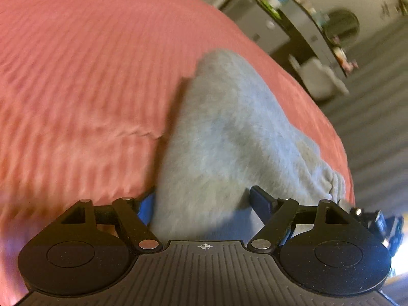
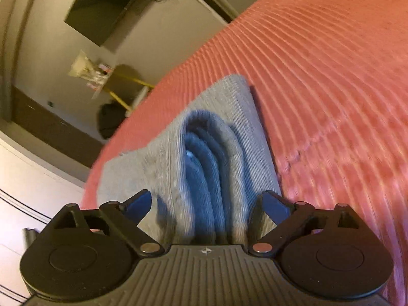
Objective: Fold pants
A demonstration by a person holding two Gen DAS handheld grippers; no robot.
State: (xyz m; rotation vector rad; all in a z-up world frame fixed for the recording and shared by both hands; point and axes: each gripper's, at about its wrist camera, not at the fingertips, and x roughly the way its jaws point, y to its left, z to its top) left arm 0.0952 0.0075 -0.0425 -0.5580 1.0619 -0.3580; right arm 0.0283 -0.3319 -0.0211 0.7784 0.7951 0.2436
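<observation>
Light grey fleece pants (image 1: 224, 132) lie on a pink ribbed bedspread (image 1: 89, 63). In the left wrist view my left gripper (image 1: 204, 204) is open, its blue-padded fingers (image 1: 262, 199) on either side of a raised fold of the pants. In the right wrist view the pants (image 2: 216, 158) are bunched into several stacked folds. My right gripper (image 2: 206, 204) is open, its fingers (image 2: 275, 204) straddling the folds. The ribbed cuff or waistband (image 1: 329, 181) lies near the bed's edge.
The bedspread (image 2: 331, 76) stretches wide beside the pants. Beyond the bed's edge are a striped floor (image 1: 377, 127), a cluttered dark shelf (image 1: 306, 30), a wall-mounted dark screen (image 2: 107, 7) and a dark bag (image 2: 112, 119).
</observation>
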